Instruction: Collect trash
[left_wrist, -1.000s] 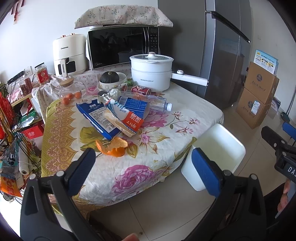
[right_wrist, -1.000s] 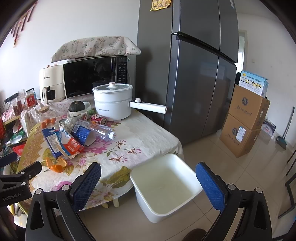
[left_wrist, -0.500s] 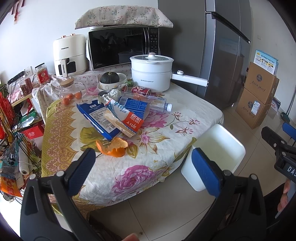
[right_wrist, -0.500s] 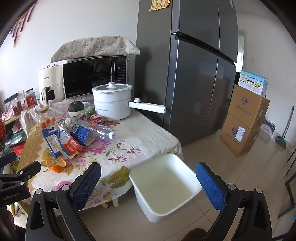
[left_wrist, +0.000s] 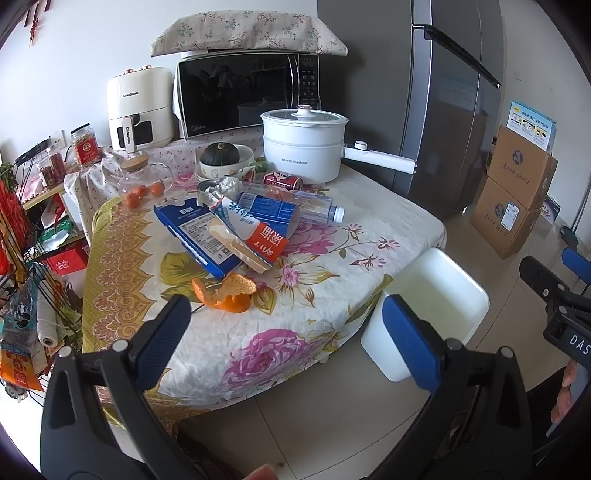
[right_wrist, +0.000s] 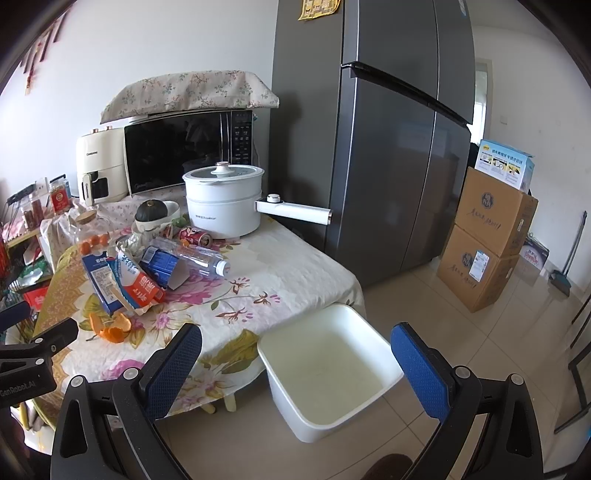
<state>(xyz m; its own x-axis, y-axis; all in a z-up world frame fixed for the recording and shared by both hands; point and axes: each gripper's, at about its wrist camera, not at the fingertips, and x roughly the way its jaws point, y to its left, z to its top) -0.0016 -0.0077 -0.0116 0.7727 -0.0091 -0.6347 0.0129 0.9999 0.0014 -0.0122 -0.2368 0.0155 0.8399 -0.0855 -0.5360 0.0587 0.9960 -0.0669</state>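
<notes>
Left wrist view: the worktop is seen carrying a trash pile, with the white bin set on the floor at its near corner. The left gripper is held level short of the worktop edge, fingers spread wide, nothing grasped. The right gripper is held above the bin, fingers likewise wide and empty. Orange peel lies nearest the left gripper, just beside the blue carton.

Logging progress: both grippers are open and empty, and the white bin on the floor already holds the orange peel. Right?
Not quite. The white bin is empty in the right wrist view; the orange peel lies on the table. Both grippers, left and right, are open and empty.
</notes>
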